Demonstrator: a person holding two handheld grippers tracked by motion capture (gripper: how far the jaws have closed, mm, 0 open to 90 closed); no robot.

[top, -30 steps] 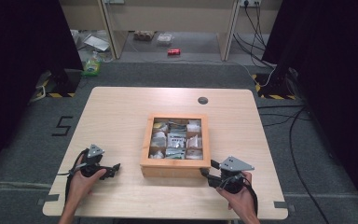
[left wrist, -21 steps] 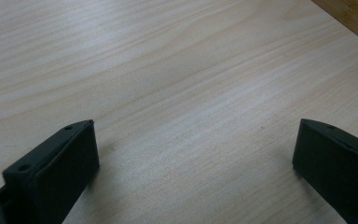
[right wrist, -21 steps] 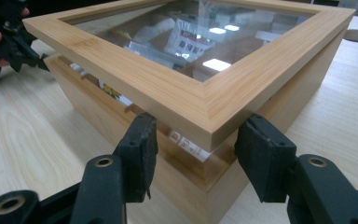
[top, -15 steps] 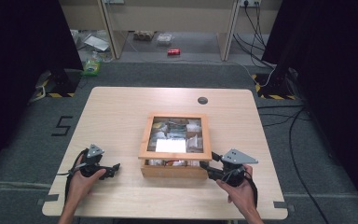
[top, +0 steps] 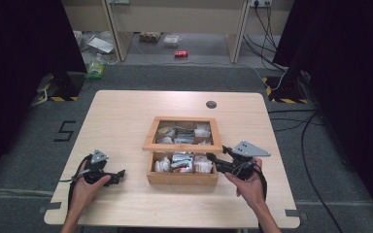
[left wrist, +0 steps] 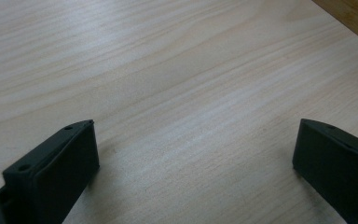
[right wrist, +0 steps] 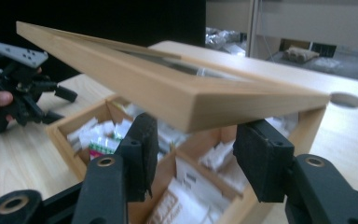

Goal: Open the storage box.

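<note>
A light wooden table (top: 126, 121) carries a wooden box (top: 182, 175) holding what look like packets.

Colour rundown: the bench (top: 126, 121) is pale blond wood with fine, faintly wavy grain streaks and a small dark grey round plug (top: 211, 104) near the far edge. The box (top: 182, 178) is a warmer honey-tan wood, and its lid (top: 182, 145) has the same tan frame around a clear pane. Packets (top: 182, 162) inside are mostly white, a few with green and reddish print. Both grippers are matte black, left gripper (top: 119, 175) and right gripper (top: 212, 162), each with a light grey plate on top; the right one's fingers (right wrist: 263, 161) have brassy rivets behind them. The floor (top: 175, 77) is dark grey with yellow-black striped tape (top: 58, 99), a white "5" (top: 64, 131), and a red can (top: 180, 54).
</note>
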